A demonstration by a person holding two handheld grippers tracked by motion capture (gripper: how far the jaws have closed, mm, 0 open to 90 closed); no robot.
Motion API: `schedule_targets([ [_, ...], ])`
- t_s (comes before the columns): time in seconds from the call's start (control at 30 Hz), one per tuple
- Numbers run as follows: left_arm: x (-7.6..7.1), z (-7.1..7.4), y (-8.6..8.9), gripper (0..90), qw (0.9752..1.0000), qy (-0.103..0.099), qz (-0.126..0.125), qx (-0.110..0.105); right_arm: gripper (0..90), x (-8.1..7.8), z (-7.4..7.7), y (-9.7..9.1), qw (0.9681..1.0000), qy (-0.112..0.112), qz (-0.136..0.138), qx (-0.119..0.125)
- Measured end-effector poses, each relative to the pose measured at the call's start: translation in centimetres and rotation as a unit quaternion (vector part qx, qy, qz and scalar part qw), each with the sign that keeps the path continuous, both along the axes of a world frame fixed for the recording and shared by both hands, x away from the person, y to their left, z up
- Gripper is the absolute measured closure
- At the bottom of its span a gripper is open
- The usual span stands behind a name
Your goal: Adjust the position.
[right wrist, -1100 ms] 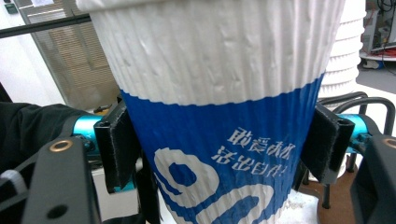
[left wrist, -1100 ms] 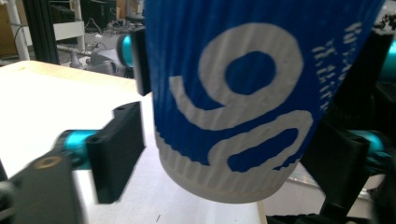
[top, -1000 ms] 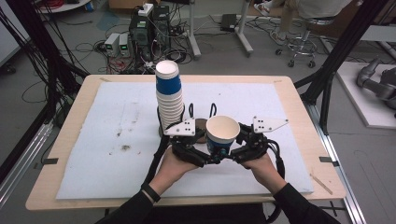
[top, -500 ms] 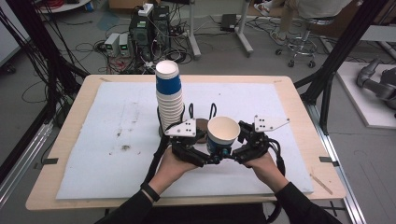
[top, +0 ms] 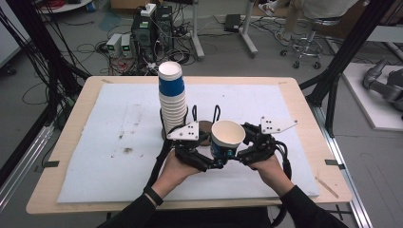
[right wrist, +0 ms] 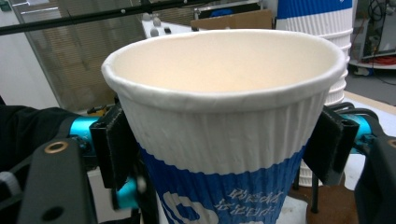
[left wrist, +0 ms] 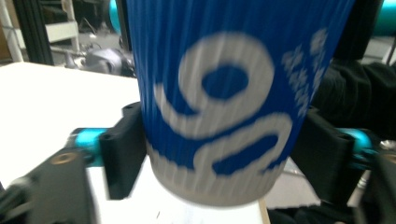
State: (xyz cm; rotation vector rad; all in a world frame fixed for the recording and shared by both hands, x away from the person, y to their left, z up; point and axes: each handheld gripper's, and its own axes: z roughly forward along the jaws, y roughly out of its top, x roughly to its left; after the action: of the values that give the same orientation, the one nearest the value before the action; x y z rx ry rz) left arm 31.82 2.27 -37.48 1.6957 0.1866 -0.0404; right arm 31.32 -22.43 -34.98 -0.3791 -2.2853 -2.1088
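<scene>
A ribbed paper cup (top: 227,137), white at the rim with a blue printed band, is held upright above the table between both grippers. My right gripper (top: 239,156) grips it from the right. Its pads (right wrist: 114,144) press on the cup's (right wrist: 224,116) sides below the rim, and its jaws have just been closing. My left gripper (top: 215,161) reaches in from the left. Its jaws have just been opening, and the blurred cup (left wrist: 219,107) still stands between its pads (left wrist: 123,154), close to both. A tall stack of like cups (top: 172,95) stands just behind.
The white mat (top: 109,142) covers most of the wooden table (top: 309,118). A brown round disc (top: 205,127) and black wire loops (top: 216,111) sit beside the stack. Computers and cables crowd the floor behind the table, and black frame posts (top: 342,57) stand at the right.
</scene>
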Motion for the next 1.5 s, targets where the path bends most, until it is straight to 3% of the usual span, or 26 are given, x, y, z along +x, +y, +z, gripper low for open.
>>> schedule_targets([
  [0.23, -0.07, 0.28, 0.17, 20.6, 0.9998, 0.001, -0.003, -0.017, 23.6, -0.09, -0.32, 0.48, 1.0000, 0.002, 0.004, -0.006],
  [0.63, -0.04, 0.17, 0.10, 26.1, 1.0000, -0.001, -0.008, -0.004, 20.6, -0.17, -0.49, 0.78, 0.9998, 0.011, 0.008, -0.016],
  [0.9, -0.09, 0.07, -0.03, 26.2, 0.9999, -0.011, -0.010, 0.007, 17.9, -0.11, -0.19, 0.73, 0.9998, 0.016, 0.013, 0.001],
  [1.13, -0.09, 0.06, -0.02, 26.3, 0.9999, -0.012, -0.009, 0.005, 20.0, -0.12, -0.13, 0.65, 0.9998, 0.014, 0.010, -0.001],
  [1.33, -0.04, 0.19, 0.21, 18.9, 1.0000, -0.005, 0.002, -0.003, 20.5, -0.13, -0.07, 0.52, 1.0000, 0.007, 0.001, -0.006],
  [1.5, 0.05, 0.30, 0.64, 15.8, 0.9999, -0.006, 0.010, 0.002, 20.6, 0.01, 0.02, 0.09, 1.0000, 0.005, -0.006, -0.005],
])
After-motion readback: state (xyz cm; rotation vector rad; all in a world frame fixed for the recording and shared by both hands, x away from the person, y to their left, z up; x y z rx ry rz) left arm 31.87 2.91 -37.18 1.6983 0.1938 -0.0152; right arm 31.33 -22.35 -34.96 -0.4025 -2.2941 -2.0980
